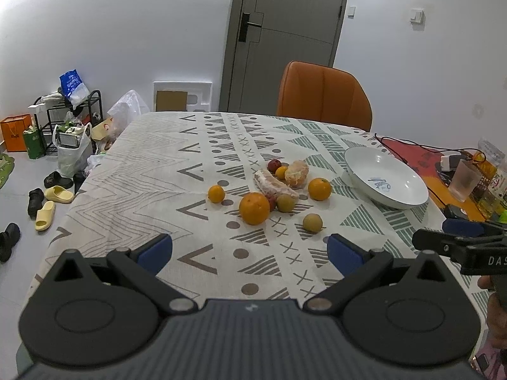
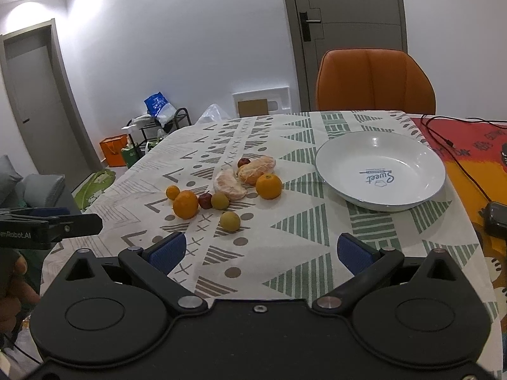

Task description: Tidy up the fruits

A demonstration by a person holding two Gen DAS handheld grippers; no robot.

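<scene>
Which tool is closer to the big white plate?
Right. The right tool hangs open just before the white plate, which sits ahead and slightly right. The left tool faces the fruit, plate far to its right.

Oranges (image 2: 185, 204), peeled citrus pieces (image 2: 229, 184), perhaps plums (image 2: 230, 221) lie clustered beside empty white plate (image 2: 332, 171).
</scene>
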